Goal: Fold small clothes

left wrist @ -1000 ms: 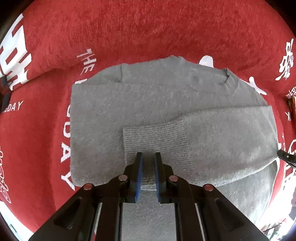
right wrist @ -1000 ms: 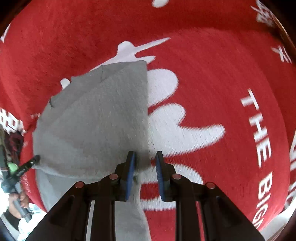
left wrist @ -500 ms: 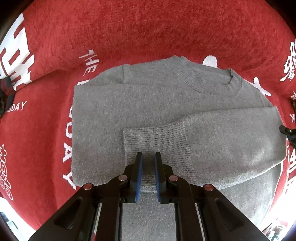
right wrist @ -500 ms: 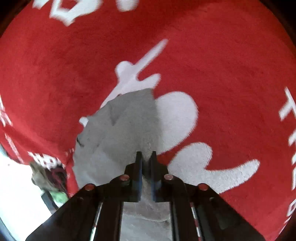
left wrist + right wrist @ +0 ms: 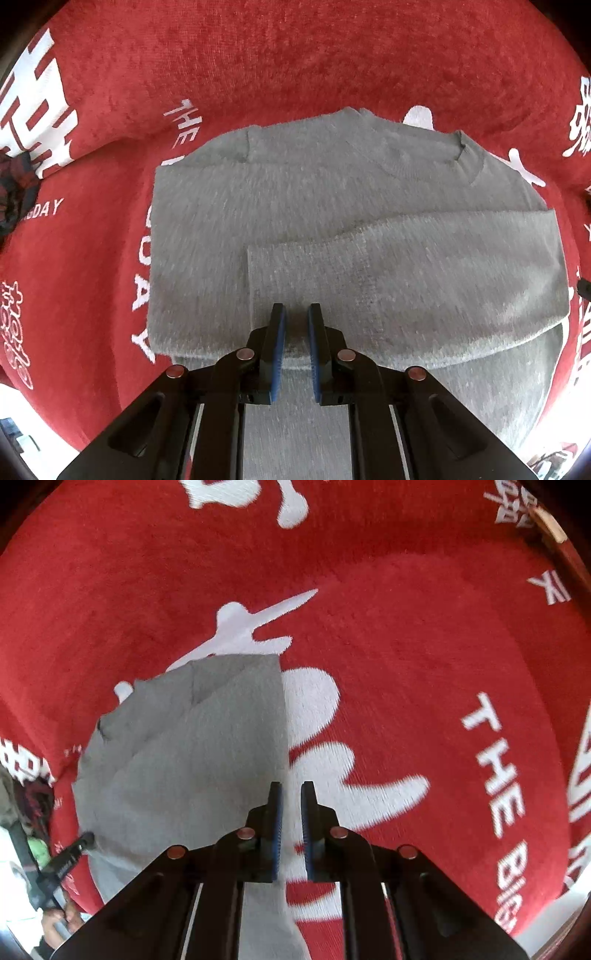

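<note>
Left wrist view: a red blanket with white lettering is filling the whole picture and is carrying everything else.
Right wrist view: the same red blanket is showing large white shapes and the words "THE BIG" running toward its right edge.
Grey sweater, left wrist view: a small grey knit sweater is lying flat on the middle of the blanket, neckline at the far side, covering part of the white print.
Grey sweater, right wrist view: the sweater is lying left of centre, its straight right edge running away from the camera across a white shape.
Sleeve: one sleeve is lying folded across the sweater's body from the right side, its ribbed cuff pointing left.
Left tongs: the left gripper is sitting just over the near edge of the cuff. Its blue-padded jaws are standing a narrow gap apart with grey knit showing between them; whether they are pinching the cloth cannot be told.
Right tongs: the right gripper is sitting at the sweater's right edge, jaws a narrow gap apart. The left jaw is over grey knit, the right jaw over the blanket. Nothing is held between them.
Other tongs seen from the right: a dark fingertip of the left gripper is touching the sweater's left side, at the lower left of the right wrist view.
</note>
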`<state>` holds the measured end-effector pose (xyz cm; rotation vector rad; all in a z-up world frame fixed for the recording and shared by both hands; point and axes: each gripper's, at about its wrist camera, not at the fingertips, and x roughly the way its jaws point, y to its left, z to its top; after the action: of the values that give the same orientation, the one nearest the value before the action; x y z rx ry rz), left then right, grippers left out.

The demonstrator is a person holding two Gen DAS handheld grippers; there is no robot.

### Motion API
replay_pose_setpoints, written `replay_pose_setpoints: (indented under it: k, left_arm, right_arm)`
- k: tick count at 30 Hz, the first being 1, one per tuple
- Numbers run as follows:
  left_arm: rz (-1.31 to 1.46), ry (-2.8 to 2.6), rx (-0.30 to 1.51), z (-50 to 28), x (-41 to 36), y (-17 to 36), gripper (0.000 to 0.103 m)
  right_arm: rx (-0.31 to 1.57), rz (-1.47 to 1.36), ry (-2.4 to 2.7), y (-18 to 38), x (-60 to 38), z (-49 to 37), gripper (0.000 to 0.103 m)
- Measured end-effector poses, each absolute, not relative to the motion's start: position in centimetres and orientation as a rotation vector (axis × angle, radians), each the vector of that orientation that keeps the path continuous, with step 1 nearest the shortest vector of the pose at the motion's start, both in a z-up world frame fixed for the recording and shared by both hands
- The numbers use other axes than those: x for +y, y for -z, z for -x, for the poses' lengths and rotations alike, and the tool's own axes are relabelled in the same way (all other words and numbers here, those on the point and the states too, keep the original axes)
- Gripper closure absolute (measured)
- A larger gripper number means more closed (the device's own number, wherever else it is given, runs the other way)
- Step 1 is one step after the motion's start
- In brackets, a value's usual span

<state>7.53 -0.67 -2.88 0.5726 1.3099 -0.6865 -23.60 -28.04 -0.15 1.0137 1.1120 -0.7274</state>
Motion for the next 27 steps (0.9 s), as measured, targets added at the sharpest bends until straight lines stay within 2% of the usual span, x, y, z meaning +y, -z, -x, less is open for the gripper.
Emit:
replay_pose_setpoints:
  k: [6,10,14,15,16,17,19,25,27]
  left_arm:
    - [-0.575,0.684,1.337,-6.2,-0.4,2.1,0.089]
    - [-0.580,0.679,1.390,-5.0,-0.1,2.2,0.089]
    - [-0.589,0.679,1.396,-3.6,0.3,2.2,0.089]
    - [-0.584,0.680,1.397,-3.4,0.4,2.1,0.065]
    - [-0.579,0.675,1.402,-3.2,0.5,2.0,0.012]
    - [-0.582,0.646,1.392,-3.0,0.7,1.8,0.000]
    - [-0.587,0.644,1.361,-2.7,0.8,1.2,0.002]
    - [-0.622,0.607,1.326,-1.6,1.0,0.8,0.002]
    - [-0.623,0.599,1.313,-1.4,1.1,0.5,0.002]
  right_arm:
    - [1.133,-1.040,0.673,-0.6,-25.0,23.4,0.088]
    - [1.156,-1.029,0.630,-0.6,-22.7,22.6,0.070]
    - [1.172,-1.015,0.584,-0.7,-21.0,22.0,0.069]
    - [1.176,-1.014,0.574,-0.7,-20.6,21.8,0.069]
    - [1.180,-1.012,0.558,-0.7,-20.2,21.6,0.068]
    - [1.184,-1.009,0.548,-0.7,-19.9,21.5,0.065]
    - [1.186,-1.003,0.535,-0.8,-19.3,21.4,0.060]
    - [1.206,-1.011,0.493,-0.6,-18.1,21.3,0.060]
    - [1.210,-1.011,0.486,-0.6,-17.9,21.5,0.052]
